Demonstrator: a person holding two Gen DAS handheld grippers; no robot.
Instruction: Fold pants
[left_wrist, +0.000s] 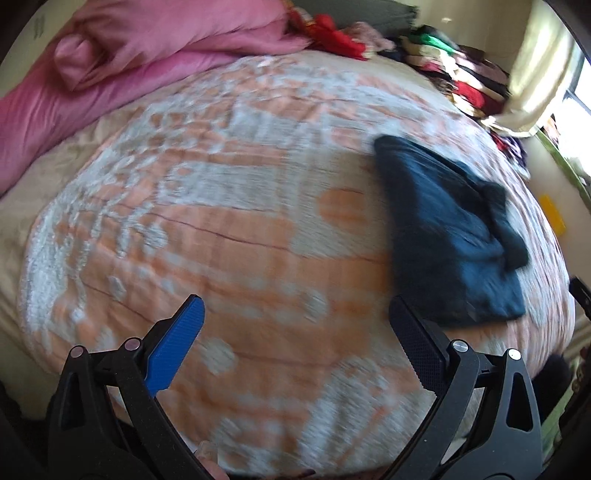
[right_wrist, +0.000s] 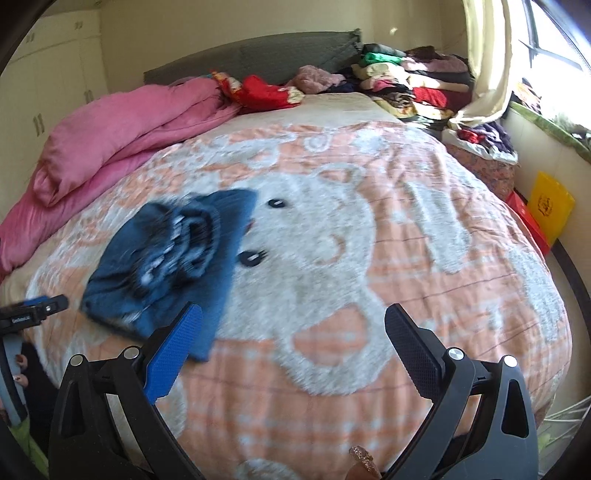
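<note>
The work surface is a bed covered by an orange-and-white quilted blanket with a bear pattern (right_wrist: 332, 240); a pink rolled duvet (right_wrist: 118, 129) lies along its far-left edge, and stacked folded clothing (right_wrist: 413, 81) sits by the grey headboard (right_wrist: 258, 55) near a curtained window (right_wrist: 554, 40). The folded dark-blue pants (right_wrist: 162, 258) lie on the blanket, blurred. The left gripper (left_wrist: 295, 343) and right gripper (right_wrist: 293, 350) both hover with fingers spread apart, empty. Small white lettering on the left tool is illegible.
</note>
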